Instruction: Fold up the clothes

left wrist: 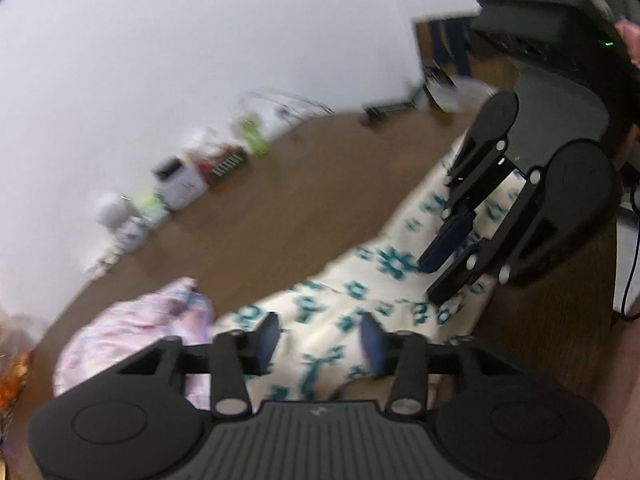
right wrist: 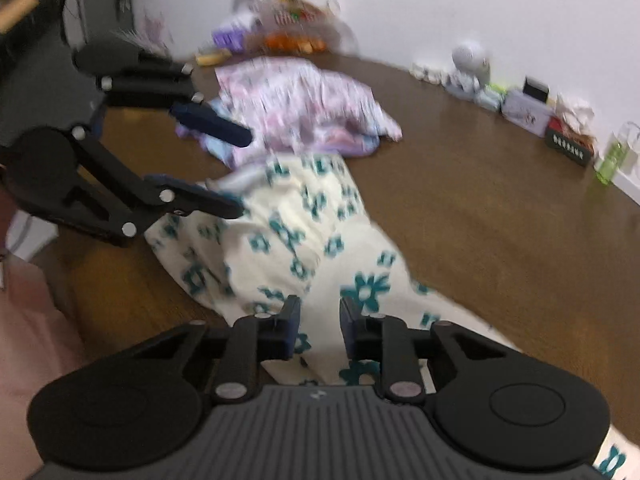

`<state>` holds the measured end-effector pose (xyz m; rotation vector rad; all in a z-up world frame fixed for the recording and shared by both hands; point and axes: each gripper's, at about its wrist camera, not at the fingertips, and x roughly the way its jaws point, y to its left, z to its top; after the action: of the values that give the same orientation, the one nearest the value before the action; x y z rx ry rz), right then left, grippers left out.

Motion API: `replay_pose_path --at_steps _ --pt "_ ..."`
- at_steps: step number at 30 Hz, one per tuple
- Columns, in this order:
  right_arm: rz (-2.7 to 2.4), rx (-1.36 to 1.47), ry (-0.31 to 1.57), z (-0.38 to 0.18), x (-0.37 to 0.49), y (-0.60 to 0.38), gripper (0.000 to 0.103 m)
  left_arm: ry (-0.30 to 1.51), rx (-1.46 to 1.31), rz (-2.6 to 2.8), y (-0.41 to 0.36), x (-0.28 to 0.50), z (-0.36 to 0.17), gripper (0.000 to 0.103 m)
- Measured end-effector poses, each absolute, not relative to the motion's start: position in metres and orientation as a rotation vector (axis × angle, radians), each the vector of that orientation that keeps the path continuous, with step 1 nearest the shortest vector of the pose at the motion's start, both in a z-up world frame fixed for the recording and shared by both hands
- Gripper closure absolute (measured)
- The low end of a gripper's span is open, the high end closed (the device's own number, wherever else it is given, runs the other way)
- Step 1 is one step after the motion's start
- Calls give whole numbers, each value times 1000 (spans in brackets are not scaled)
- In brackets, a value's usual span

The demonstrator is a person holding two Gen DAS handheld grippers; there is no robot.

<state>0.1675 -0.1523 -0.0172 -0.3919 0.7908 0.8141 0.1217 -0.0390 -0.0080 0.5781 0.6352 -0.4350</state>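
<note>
Your left gripper [left wrist: 320,340] and right gripper [right wrist: 319,326] both hover, fingers parted, over the cream floral garment [right wrist: 304,232] lying on the brown surface [right wrist: 500,220] beside a pink pile [right wrist: 296,104].

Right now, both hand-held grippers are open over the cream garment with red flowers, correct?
Not quite: the flowers on the cream garment are teal, not red, as the right wrist view shows. Both the left hand-held gripper and the right hand-held gripper are indeed open over it.
</note>
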Motion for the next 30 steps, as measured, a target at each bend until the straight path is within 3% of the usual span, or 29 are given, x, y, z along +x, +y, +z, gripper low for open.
replay_pose_path --at_steps 3,6,8,9,10,11,12,13,17,30 --pt "795 -419 780 -33 155 -147 80 690 613 -437 -48 130 -34 81" --pt "771 -383 756 -35 150 -149 79 699 578 -424 -44 130 -37 78" --pt "755 -313 758 -33 151 -158 77 687 553 -380 -41 128 -34 57" --pt "745 -272 758 -31 152 -163 70 676 544 -352 -39 125 -32 42" --pt "729 -235 755 -29 152 -168 62 658 532 -332 -37 122 -30 33" --pt "695 -208 739 -25 148 -174 45 643 502 -319 -34 117 -25 28" --pt "648 -178 718 -21 144 -182 36 628 472 -306 -31 113 -21 16" --pt "600 -145 698 -17 141 -190 33 614 440 -291 -28 109 -17 9" --pt "356 41 669 -10 134 -240 13 570 244 -224 -19 104 -4 7" --pt "-167 303 657 -18 111 -358 1 621 202 -269 -34 119 -14 5"
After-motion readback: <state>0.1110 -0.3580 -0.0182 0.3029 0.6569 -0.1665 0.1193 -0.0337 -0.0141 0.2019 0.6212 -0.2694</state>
